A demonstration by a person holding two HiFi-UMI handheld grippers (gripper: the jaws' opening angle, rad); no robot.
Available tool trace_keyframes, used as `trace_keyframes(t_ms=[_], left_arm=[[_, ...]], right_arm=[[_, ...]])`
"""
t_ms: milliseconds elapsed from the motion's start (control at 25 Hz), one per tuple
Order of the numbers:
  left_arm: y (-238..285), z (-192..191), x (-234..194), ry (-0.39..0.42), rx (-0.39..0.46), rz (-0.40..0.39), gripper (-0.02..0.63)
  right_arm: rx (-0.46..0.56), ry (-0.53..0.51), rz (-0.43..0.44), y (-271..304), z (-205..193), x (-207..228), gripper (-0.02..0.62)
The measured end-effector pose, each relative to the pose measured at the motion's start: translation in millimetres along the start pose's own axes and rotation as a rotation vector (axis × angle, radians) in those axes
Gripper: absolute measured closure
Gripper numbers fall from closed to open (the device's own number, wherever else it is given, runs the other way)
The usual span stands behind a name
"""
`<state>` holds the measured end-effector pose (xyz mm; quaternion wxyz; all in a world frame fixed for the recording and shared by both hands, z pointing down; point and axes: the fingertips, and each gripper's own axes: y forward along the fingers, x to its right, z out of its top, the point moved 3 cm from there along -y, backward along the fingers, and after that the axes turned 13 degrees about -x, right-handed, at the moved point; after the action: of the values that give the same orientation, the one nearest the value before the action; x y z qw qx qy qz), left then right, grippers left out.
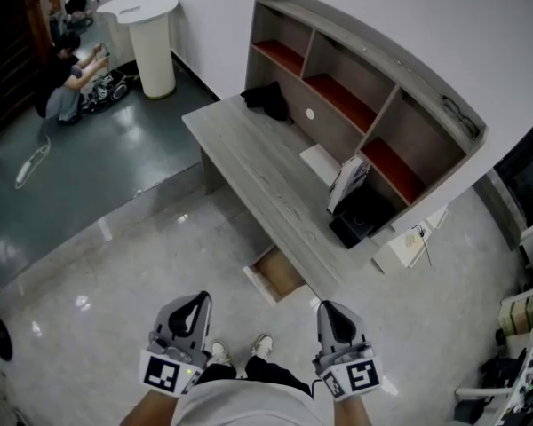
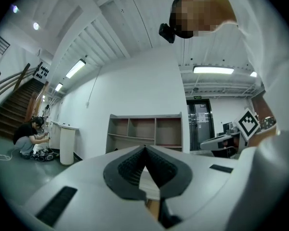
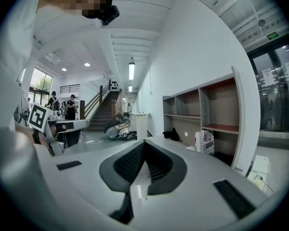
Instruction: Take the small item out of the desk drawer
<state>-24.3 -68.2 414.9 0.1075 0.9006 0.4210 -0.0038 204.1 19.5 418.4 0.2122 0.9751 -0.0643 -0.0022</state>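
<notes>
In front of the tabletop (image 1: 265,177), your left tongs (image 1: 199,300) and right tongs (image 1: 328,309) are pinched together, holding nothing; the drawer (image 1: 280,275) sticks out open beneath the edge; the small item cannot be made out.

A grey wooden desk (image 1: 258,162) stands on a pale, glossy floor (image 1: 115,309). A shelf unit (image 1: 409,87) with red boards sits along its back edge. On the desk top lie a black cloth-like thing (image 1: 268,98) at the far end, a white sheet (image 1: 320,162) near the middle, and a white printed bag (image 1: 348,183) just beside a black box (image 1: 360,218). Under the front edge a drawer (image 1: 280,273) is pulled out. Farther away the floor is dark and carries a white stand (image 1: 151,43).
</notes>
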Motion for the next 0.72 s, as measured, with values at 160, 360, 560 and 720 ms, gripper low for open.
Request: trace_keyframes(t_ms=[160, 360, 560, 720], left_arm=[[2.4, -2.6, -5.3, -0.006, -0.016, 0.054, 0.59], [-5.5, -30.6, -3.5, -0.032, -0.075, 0.106, 0.591], [-13.3, -50.8, -2.9, -0.07, -0.115, 0.149, 0.591], [-21.7, -53.3, -4.3, -0.083, -0.12, 0.185, 0.591]], right_arm=[[-0.036, 0.024, 0.062, 28.5, -15.5, 10.9, 0.572], [-0.143, 0.07, 0.159, 78.6, -67.4, 13.0, 0.572], [-0.307, -0.02, 0.169, 133.3, -130.9, 12.3, 0.572], [-0.418, -0.044, 0.147, 160.1, -172.5, 16.7, 0.572]])
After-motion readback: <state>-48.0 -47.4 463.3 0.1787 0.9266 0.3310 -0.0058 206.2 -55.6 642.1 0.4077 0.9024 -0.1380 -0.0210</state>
